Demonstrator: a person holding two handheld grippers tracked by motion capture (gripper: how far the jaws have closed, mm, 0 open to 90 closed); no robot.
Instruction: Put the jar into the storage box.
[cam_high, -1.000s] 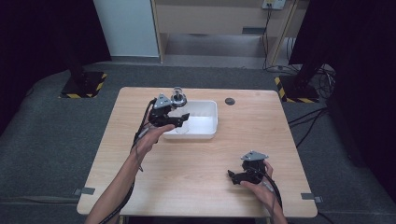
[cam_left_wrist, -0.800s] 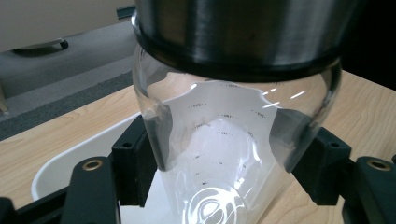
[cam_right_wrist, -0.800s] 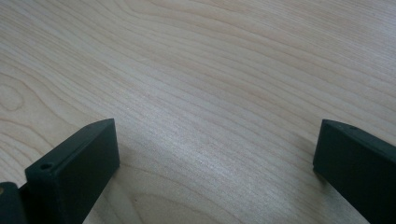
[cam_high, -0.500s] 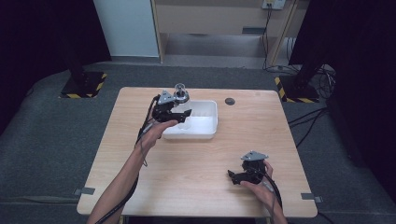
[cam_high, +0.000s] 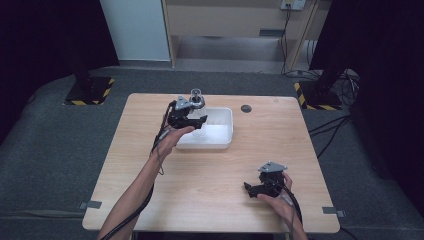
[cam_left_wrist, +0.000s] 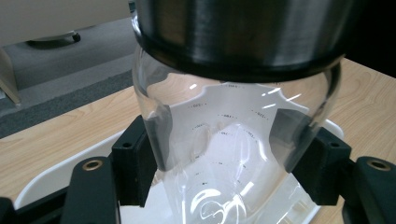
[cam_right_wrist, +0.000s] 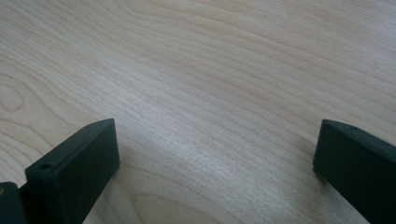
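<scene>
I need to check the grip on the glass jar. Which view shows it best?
The left gripper view: the glass jar sits clamped between both pads, above the white tray. The high view shows it small; the right gripper view shows bare tabletop.

You are holding a clear glass jar (cam_left_wrist: 224, 154) with a metal collar, upright, hanging just above the white tray (cam_high: 222, 141).

Clear glass jar (cam_left_wrist: 229, 154): glossy, smooth, faint printed markings, with a brushed dark metal band (cam_left_wrist: 243, 37) at the top. Shallow white plastic tray (cam_high: 220, 140): smooth, slight sheen. Light wooden table (cam_right_wrist: 210, 70): matt, fine visible grain. Black left gripper's pads (cam_left_wrist: 140, 158) on the jar: matt plastic with brass-coloured inserts. Grey floor (cam_high: 50, 150): rough, carpet-like.
</scene>
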